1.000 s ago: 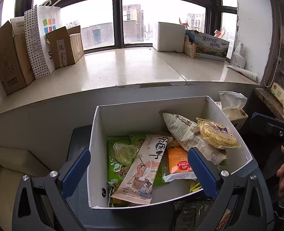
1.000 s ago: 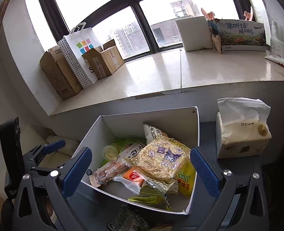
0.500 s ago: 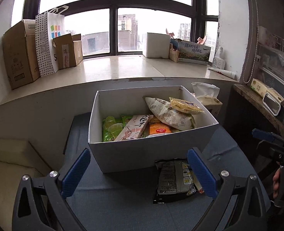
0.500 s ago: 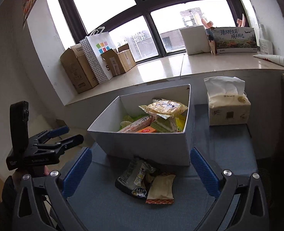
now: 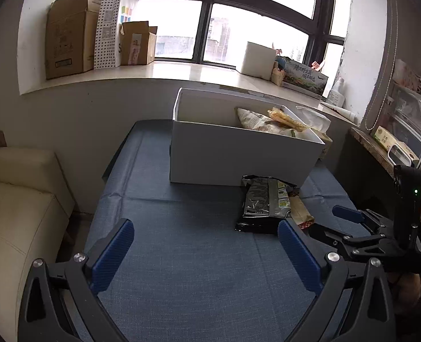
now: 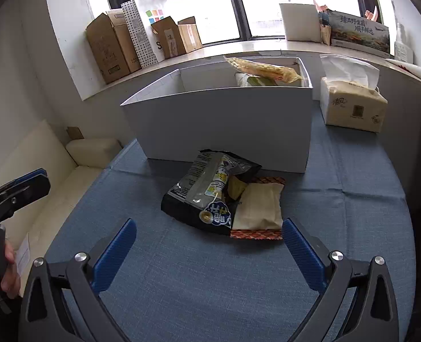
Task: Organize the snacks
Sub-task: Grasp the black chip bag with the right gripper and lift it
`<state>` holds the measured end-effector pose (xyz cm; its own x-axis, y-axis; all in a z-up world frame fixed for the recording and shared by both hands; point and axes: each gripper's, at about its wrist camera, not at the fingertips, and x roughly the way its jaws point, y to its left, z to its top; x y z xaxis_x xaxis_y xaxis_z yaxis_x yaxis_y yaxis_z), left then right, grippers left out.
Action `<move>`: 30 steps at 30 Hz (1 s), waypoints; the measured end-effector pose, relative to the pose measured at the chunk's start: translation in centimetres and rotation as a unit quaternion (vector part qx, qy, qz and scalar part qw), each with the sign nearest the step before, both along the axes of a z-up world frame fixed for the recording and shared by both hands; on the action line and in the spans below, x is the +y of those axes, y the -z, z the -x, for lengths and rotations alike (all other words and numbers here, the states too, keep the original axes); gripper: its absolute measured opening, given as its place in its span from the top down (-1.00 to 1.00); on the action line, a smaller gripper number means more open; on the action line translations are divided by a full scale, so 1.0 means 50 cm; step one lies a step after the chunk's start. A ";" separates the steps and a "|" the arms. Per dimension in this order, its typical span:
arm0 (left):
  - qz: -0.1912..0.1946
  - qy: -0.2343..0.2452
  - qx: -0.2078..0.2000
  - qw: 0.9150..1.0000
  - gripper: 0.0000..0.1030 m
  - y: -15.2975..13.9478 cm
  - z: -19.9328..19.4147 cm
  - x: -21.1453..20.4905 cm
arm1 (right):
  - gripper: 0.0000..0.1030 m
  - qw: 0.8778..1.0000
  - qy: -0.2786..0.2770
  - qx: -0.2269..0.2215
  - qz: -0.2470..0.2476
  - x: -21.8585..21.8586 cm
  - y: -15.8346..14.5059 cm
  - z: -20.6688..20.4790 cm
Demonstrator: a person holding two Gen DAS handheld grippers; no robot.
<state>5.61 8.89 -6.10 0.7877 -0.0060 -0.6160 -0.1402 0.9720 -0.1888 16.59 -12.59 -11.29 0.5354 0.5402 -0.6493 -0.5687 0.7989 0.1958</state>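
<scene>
A white box (image 5: 233,154) (image 6: 224,119) stands on the blue table with snack bags sticking out at its right end (image 5: 279,121) (image 6: 263,69). In front of it lie a black snack bag (image 6: 207,191) (image 5: 263,202) and a beige packet with orange ends (image 6: 260,208) (image 5: 301,213), partly under the black bag. My left gripper (image 5: 206,245) is open and empty, low over the table, left of the bags. My right gripper (image 6: 209,243) is open and empty, just short of the two bags. Each gripper shows in the other's view (image 5: 350,215) (image 6: 30,182).
A tissue box (image 6: 353,105) stands right of the white box. A cream sofa (image 5: 16,199) lies left of the table. Cardboard boxes (image 5: 70,31), a dotted paper bag (image 5: 110,25) and other boxes (image 6: 358,32) stand on the window sill. A shelf (image 5: 393,148) is at right.
Both grippers have pulled back and down from over the white box to low above the table. The two loose bags in front of the box have come into view.
</scene>
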 end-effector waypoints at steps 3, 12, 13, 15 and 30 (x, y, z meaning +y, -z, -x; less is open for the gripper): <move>0.015 -0.014 0.004 1.000 -1.00 0.011 0.015 0.024 | -1.00 1.000 -0.008 -0.002 0.019 0.050 0.004 -0.015; 0.018 -0.047 -0.020 0.999 -1.00 0.006 0.050 0.062 | -1.00 0.996 0.010 0.017 0.085 0.164 0.041 -0.099; 0.019 -0.047 -0.019 0.999 -1.00 0.008 0.050 0.062 | -1.00 0.996 0.012 0.023 0.090 0.171 0.047 -0.107; 0.017 -0.057 -0.018 0.998 -1.00 0.013 0.054 0.064 | -1.00 0.994 0.014 0.024 0.106 0.186 0.060 -0.118; 0.013 -0.056 -0.006 0.998 -1.00 0.027 0.052 0.057 | -0.71 0.992 0.033 0.027 0.121 0.169 0.084 -0.123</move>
<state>3.02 11.76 -7.44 0.7914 0.0665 -0.6077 -0.2454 0.9450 -0.2162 22.73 -4.13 -15.50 0.5249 0.3299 -0.7847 -0.5077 0.8612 0.0225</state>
